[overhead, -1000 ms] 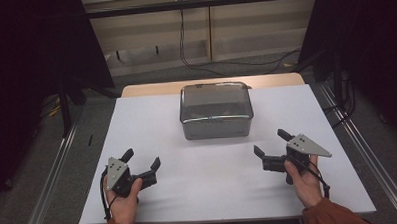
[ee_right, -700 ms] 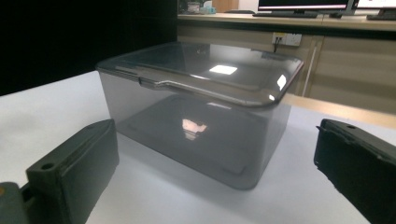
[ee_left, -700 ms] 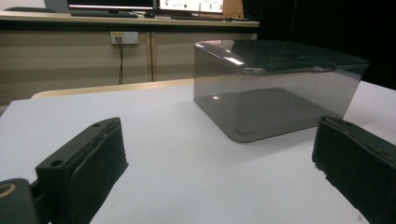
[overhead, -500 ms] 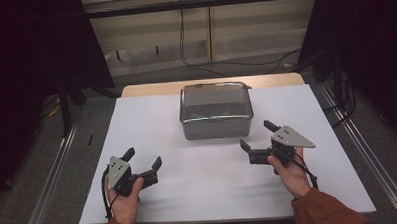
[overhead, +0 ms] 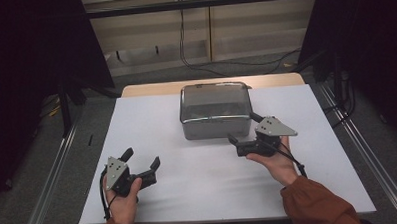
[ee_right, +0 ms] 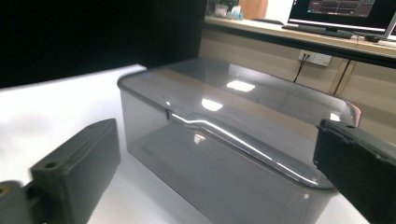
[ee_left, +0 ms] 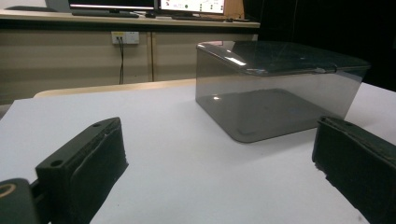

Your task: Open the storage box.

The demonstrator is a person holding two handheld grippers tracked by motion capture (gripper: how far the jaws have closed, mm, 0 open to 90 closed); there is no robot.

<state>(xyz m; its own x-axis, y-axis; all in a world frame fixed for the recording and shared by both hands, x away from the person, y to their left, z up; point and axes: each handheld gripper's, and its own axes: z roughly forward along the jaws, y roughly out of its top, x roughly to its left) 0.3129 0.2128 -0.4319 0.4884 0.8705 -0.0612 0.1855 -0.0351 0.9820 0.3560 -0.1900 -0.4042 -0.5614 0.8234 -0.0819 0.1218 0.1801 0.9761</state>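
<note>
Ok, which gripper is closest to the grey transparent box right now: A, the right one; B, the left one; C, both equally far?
A: the right gripper sits open at the near right corner of the lidded box, while the left gripper rests well back near the table's front edge.

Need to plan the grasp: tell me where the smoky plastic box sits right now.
In the high view the lidded box sits centred at the far edge of the white table, just ahead-left of the open right hand-held gripper.
</note>
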